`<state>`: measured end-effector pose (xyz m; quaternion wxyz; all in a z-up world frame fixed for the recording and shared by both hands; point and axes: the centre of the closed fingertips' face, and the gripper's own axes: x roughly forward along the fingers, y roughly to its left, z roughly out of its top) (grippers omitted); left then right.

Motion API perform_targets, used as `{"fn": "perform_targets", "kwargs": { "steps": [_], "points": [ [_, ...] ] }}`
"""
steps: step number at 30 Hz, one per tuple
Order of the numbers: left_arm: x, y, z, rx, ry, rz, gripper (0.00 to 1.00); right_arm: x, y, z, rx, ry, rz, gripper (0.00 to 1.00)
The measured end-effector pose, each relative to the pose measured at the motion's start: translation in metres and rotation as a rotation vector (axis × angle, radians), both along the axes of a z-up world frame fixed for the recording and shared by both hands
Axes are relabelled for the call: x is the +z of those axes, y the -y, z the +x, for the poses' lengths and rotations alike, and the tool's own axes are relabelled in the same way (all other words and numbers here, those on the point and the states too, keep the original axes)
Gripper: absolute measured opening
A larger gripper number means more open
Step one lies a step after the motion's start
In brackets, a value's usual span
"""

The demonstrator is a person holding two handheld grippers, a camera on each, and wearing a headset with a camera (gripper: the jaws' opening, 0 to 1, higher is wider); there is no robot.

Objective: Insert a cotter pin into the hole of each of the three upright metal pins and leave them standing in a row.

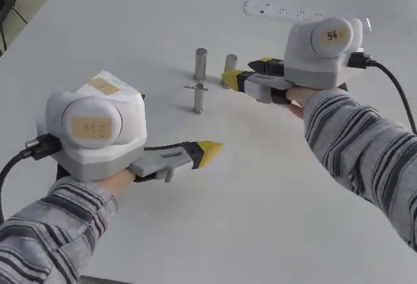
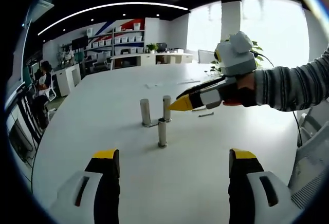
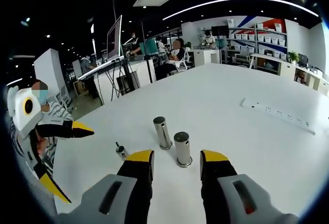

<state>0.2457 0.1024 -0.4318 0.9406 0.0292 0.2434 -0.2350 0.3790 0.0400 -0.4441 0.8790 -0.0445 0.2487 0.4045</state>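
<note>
The right gripper (image 3: 176, 156) is open. Pin one (image 3: 182, 149) stands upright just ahead, between its jaws. Pin two (image 3: 163, 132) stands just behind. Pin three (image 1: 199, 97) stands apart with a cotter pin (image 1: 195, 88) across its top. The left gripper (image 1: 210, 148) is wide open and empty, well apart from the grey, shiny pins.

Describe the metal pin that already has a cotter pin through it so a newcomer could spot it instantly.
On the white table, short of the white power strip, three upright metal pins stand close together. Pick the front pin, nearest the person. It alone has a cotter pin crossing near its top; the left rear pin and right rear pin are bare.
</note>
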Motion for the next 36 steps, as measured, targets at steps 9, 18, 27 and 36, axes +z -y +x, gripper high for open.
{"fn": "perform_targets", "kwargs": {
  "steps": [9,18,27,36],
  "points": [
    [0.006,0.003,-0.010,-0.026,0.001,0.005,0.97,-0.011,-0.016,0.007,-0.012,-0.027,0.017,0.25],
    [0.011,0.004,-0.013,-0.025,-0.015,-0.012,0.99,-0.015,-0.016,0.008,-0.020,-0.033,0.006,0.11],
    [0.011,-0.001,-0.013,-0.017,-0.026,-0.027,0.99,-0.015,-0.016,0.008,-0.018,-0.008,-0.023,0.09],
    [0.013,-0.001,-0.017,-0.023,-0.032,-0.026,0.99,-0.010,-0.005,-0.005,-0.039,0.032,-0.099,0.08]
  ]
}}
